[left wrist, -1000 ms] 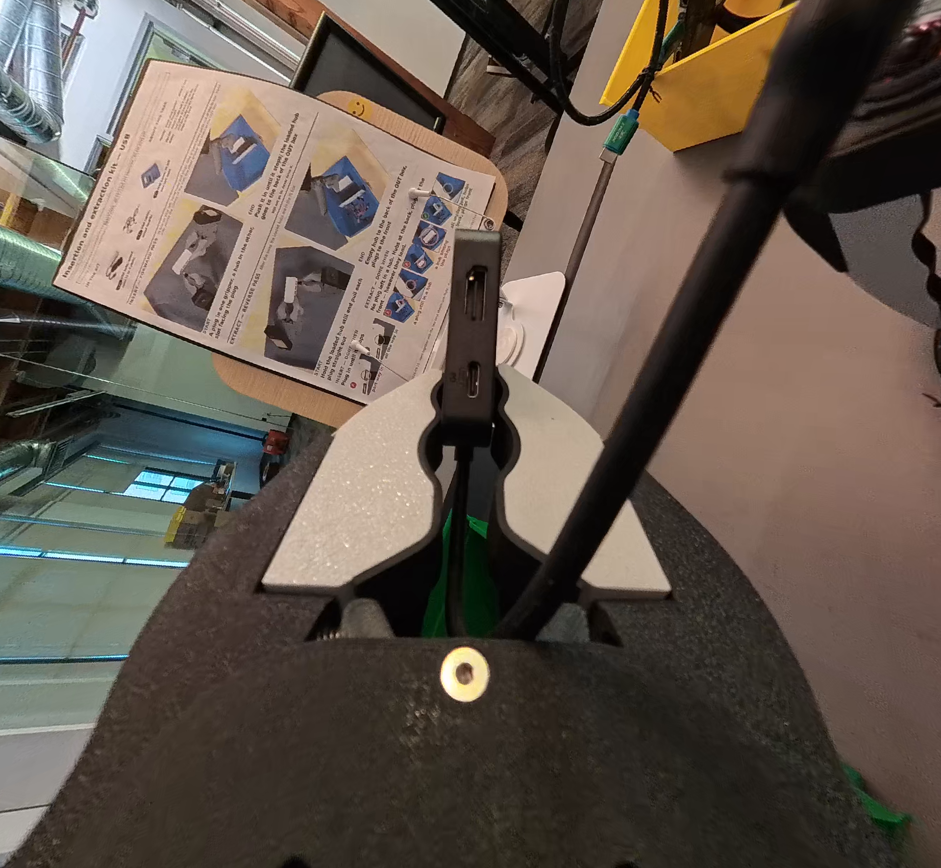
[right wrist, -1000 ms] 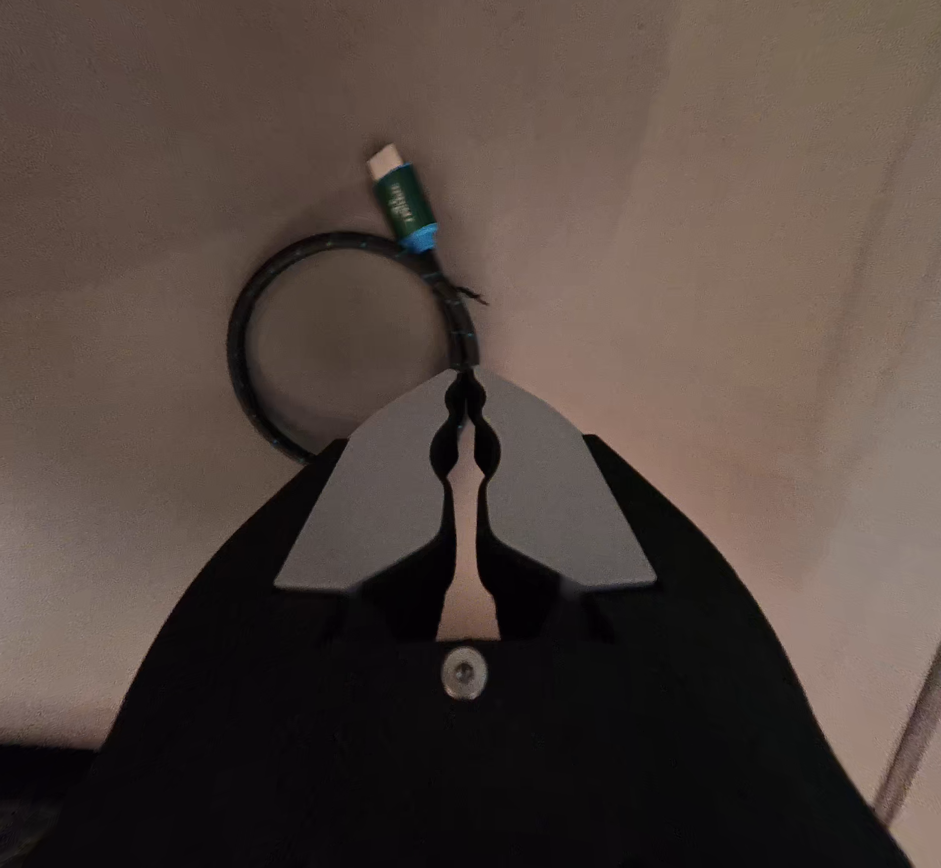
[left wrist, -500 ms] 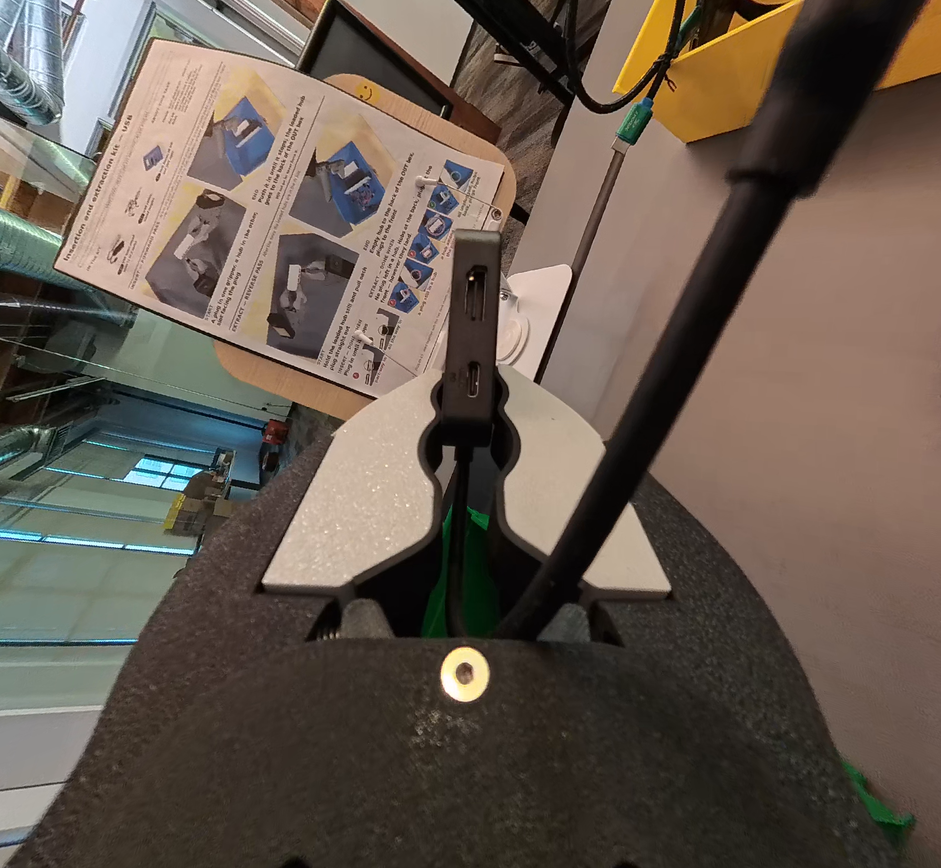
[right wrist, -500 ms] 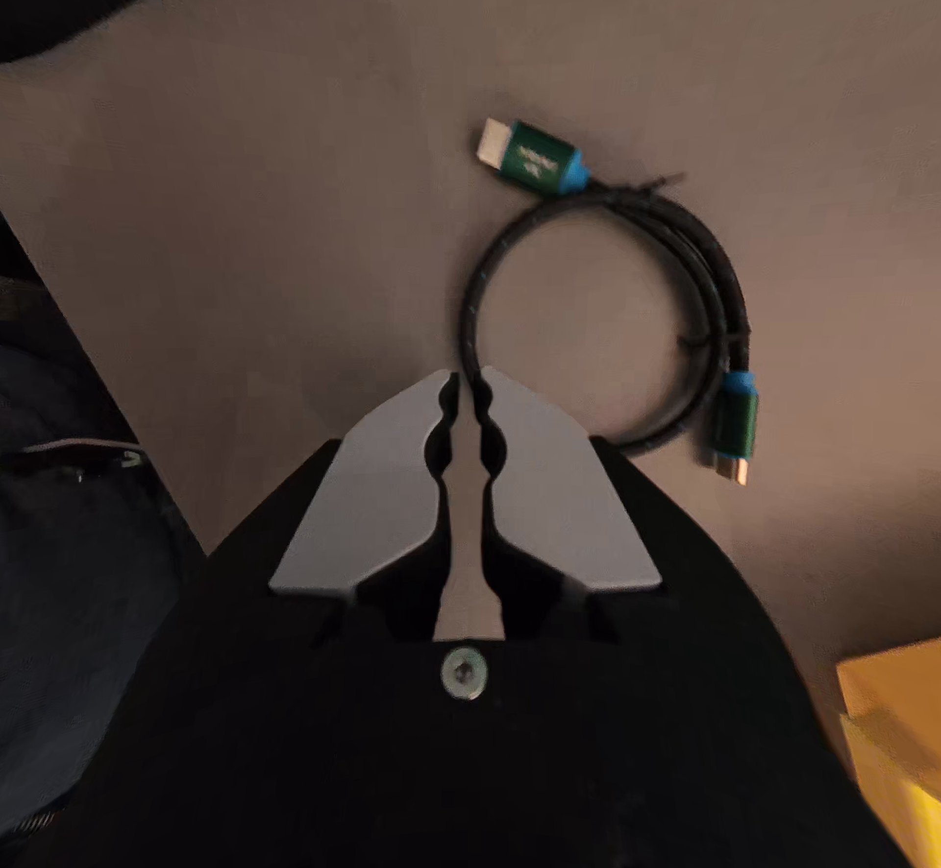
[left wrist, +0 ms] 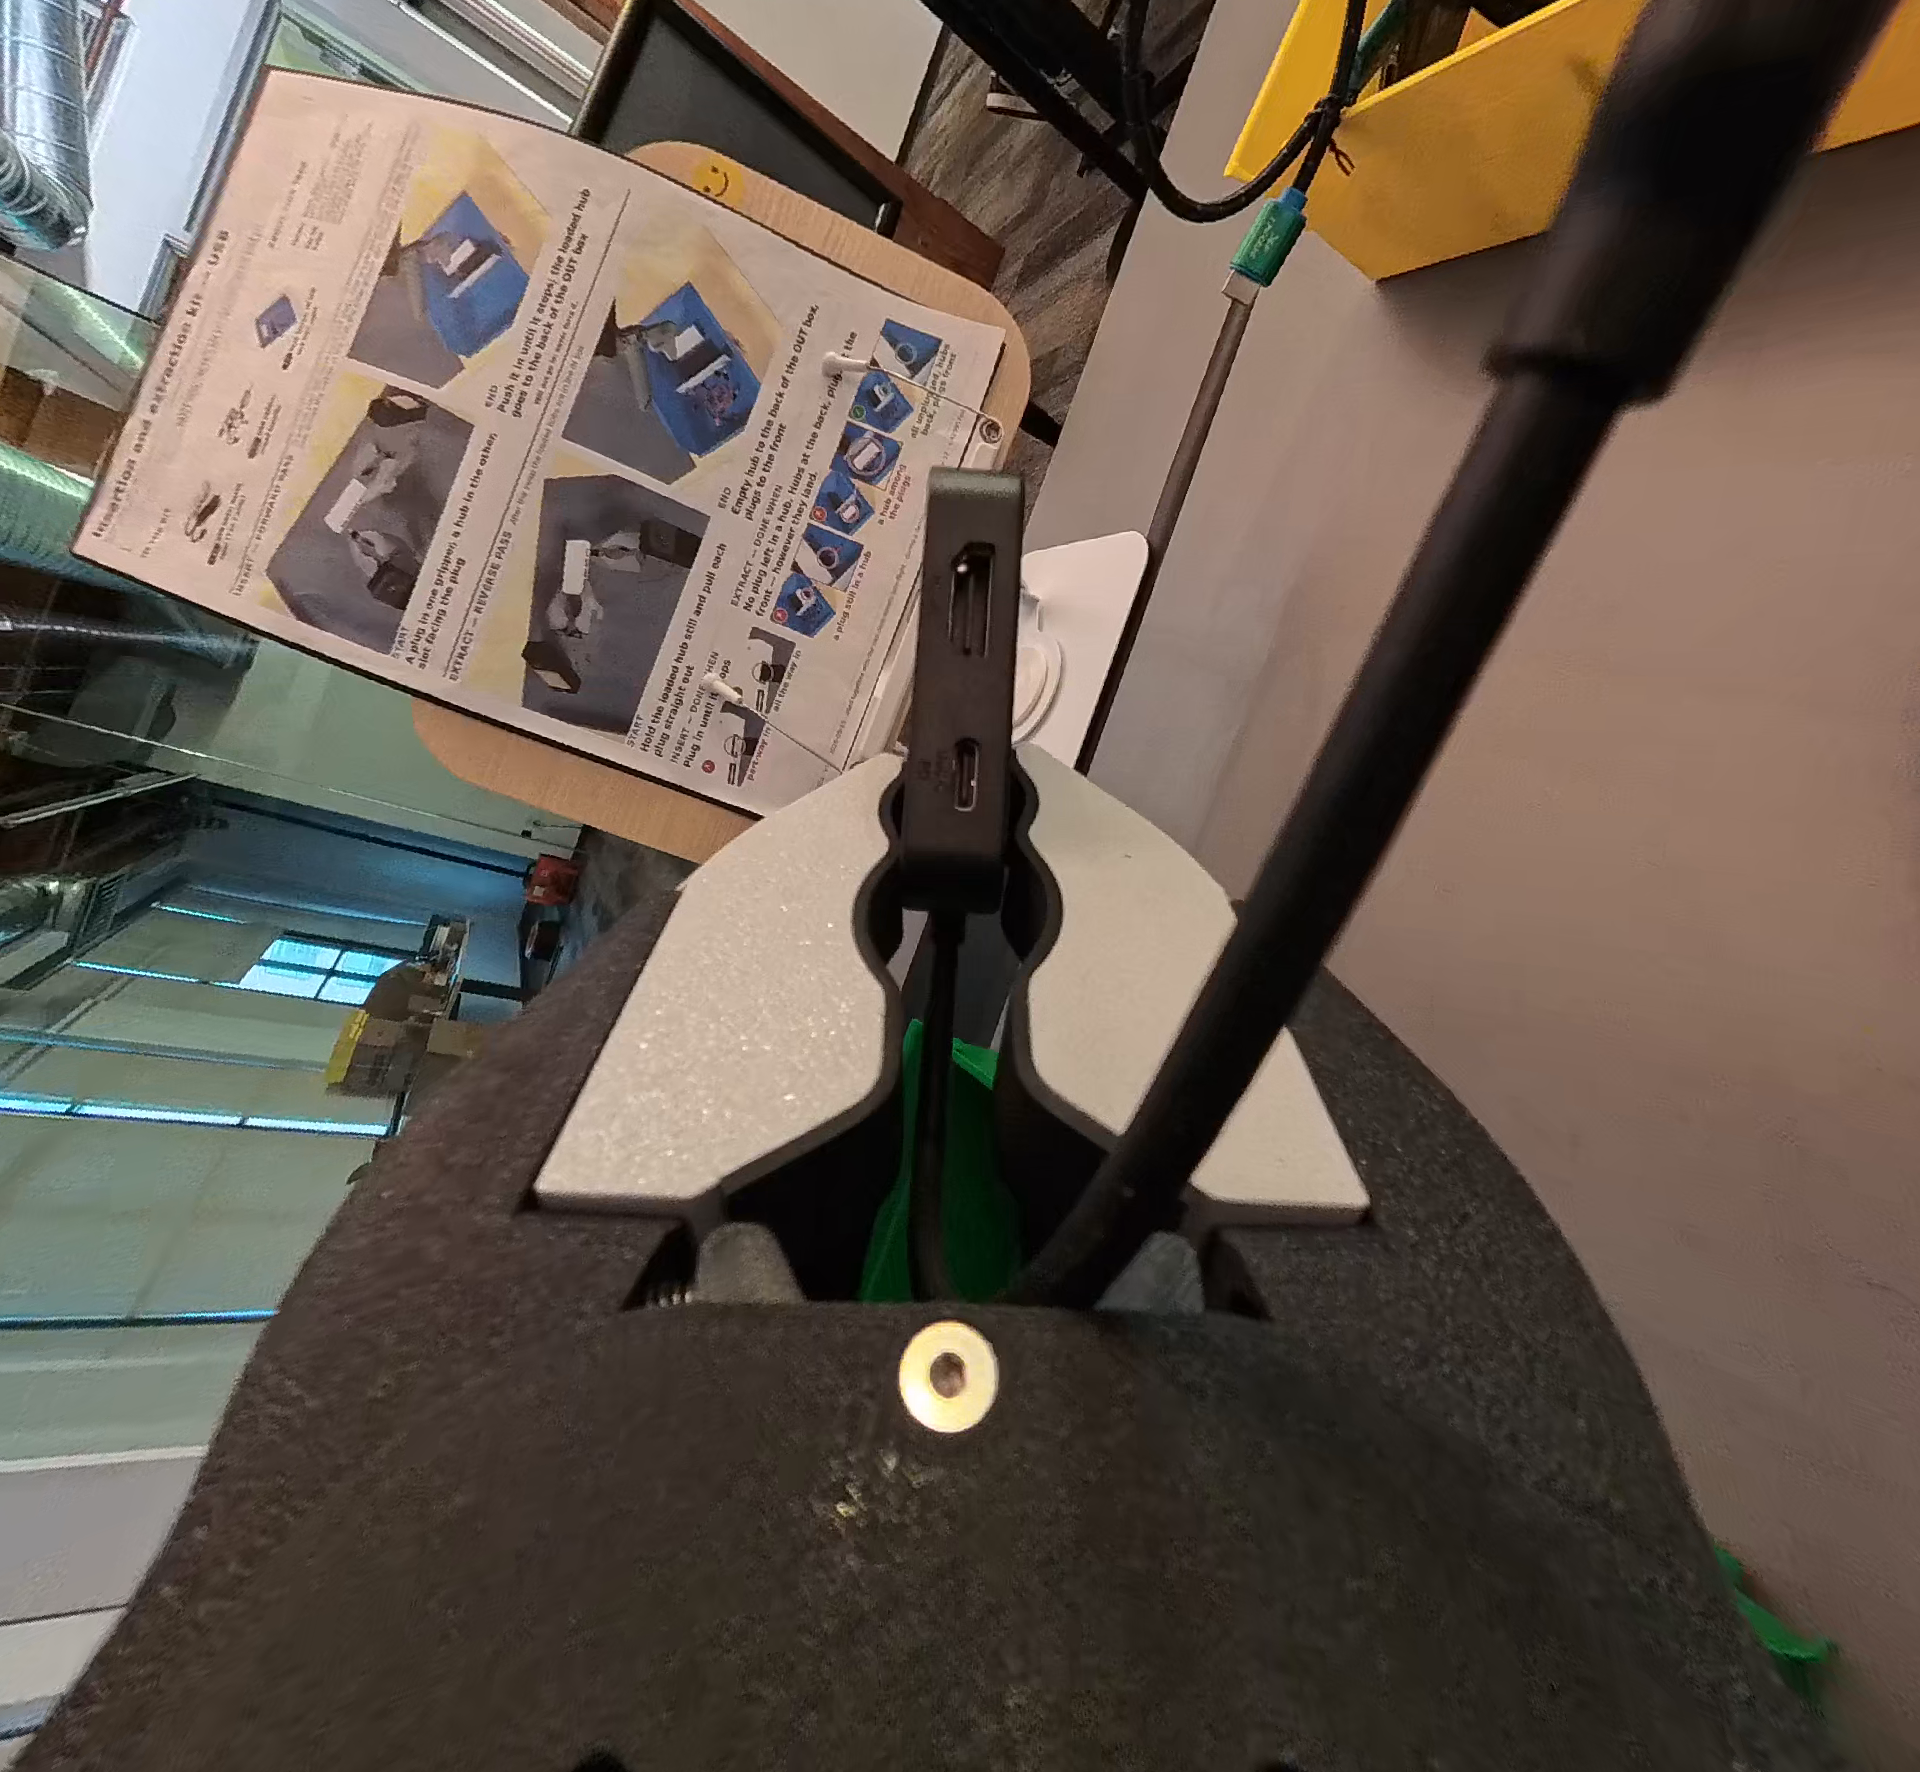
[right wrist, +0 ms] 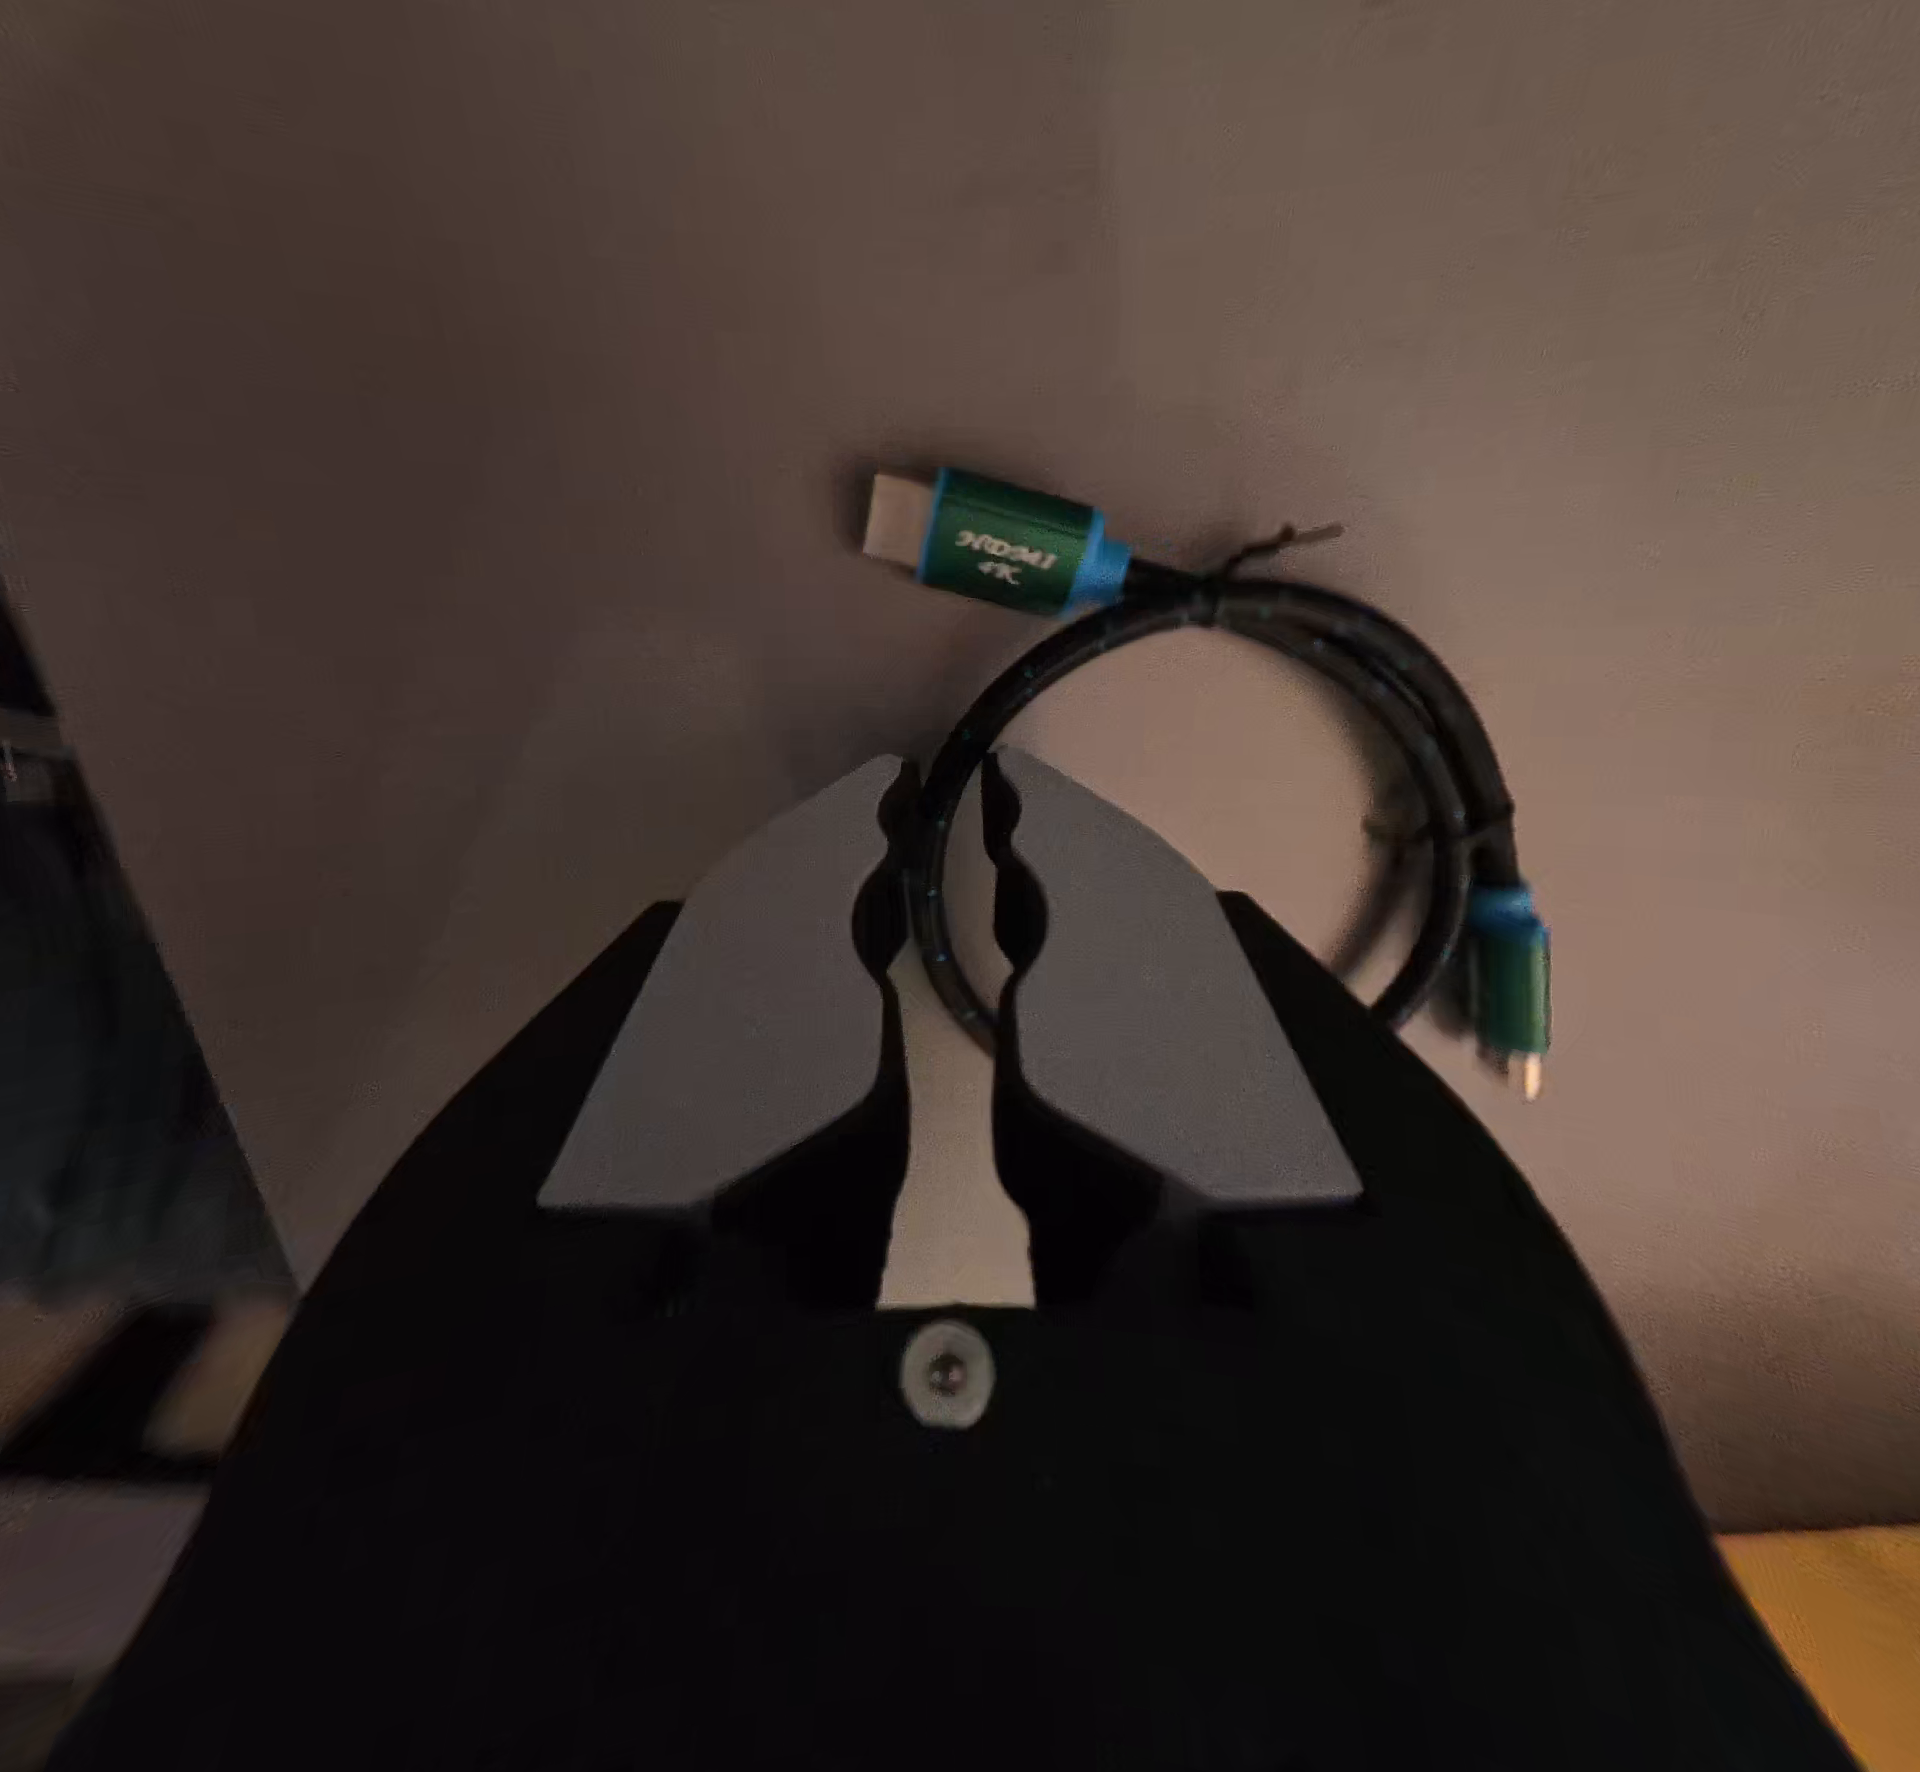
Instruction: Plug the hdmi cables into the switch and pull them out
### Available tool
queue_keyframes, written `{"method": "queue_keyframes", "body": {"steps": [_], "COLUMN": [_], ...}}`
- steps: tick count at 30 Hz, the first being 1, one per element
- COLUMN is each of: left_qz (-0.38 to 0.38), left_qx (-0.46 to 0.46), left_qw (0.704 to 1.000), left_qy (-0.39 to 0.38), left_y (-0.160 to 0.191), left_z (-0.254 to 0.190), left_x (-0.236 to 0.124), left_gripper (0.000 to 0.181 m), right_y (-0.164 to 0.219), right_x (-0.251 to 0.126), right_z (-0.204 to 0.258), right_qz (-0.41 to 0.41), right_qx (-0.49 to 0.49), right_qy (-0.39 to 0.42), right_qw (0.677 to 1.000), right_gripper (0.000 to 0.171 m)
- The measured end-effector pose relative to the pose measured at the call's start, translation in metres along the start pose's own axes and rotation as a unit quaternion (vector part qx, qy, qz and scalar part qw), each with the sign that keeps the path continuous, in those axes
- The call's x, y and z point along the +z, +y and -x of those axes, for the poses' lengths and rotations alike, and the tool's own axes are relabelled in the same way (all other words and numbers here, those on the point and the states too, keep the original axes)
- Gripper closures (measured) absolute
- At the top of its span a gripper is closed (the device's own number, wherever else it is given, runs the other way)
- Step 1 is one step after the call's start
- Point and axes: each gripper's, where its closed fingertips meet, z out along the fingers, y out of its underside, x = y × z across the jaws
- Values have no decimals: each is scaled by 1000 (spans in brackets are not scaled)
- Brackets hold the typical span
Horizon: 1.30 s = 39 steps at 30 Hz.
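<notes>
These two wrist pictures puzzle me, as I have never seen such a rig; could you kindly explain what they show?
A person holds one hand-held gripper in each hand, and a camera on each looks forward along its two grey fingers. In the left wrist view, the left hand-held gripper is clamped on a slim black switch with empty ports. In the dimmer right wrist view, the right hand-held gripper is slightly open above a grey table, where a coiled HDMI cable with green plugs lies. Nothing is plugged in.

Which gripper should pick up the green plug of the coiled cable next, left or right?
Right. The right gripper is open just above the coiled black braided cable, near its green plug. The left gripper is shut on the black switch.
</notes>
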Motion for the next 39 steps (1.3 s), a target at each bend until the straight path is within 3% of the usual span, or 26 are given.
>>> {"method": "queue_keyframes", "body": {"steps": [3, 5, 7, 11, 15, 19, 23, 32, 36, 39], "left_qz": [-1, -2, -1, 1, 4, 9, 8, 4, 3, 6], "left_qx": [-2, -4, -5, -4, -2, 1, 0, -6, -8, -8], "left_qw": [1000, 1000, 1000, 1000, 1000, 1000, 1000, 1000, 1000, 1000], "left_qy": [-4, -5, -5, -4, -3, 0, -1, -5, -6, -6], "left_y": [0, 0, 1, 1, 0, 1, 2, 3, 2, 4], "left_z": [2, 3, 4, 3, 0, -2, -1, 4, 5, 5], "left_x": [-2, -2, -2, 0, 2, 5, 3, 0, -1, -1], "left_gripper": [167, 167, 167, 167, 167, 167, 167, 167, 167, 167], "right_y": [36, 64, 84, 80, 33, -3, 4, 20, 35, 25], "right_x": [-19, -34, -46, -56, -51, -30, 2, -5, -11, -22], "right_z": [12, -2, -9, -28, -30, -31, -40, -40, -50, -57], "right_qz": [57, 100, 118, 60, -50, -87, -41, -53, -48, -73], "right_qx": [-173, -192, -139, 22, 213, 303, 309, 217, 183, 145], "right_qy": [-9, 19, 13, 34, -12, -31, 12, -4, 42, 105], "right_qw": [983, 976, 983, 997, 976, 949, 950, 975, 981, 981], "right_gripper": [159, 159, 158, 153, 148, 148, 143, 158, 151, 147]}}
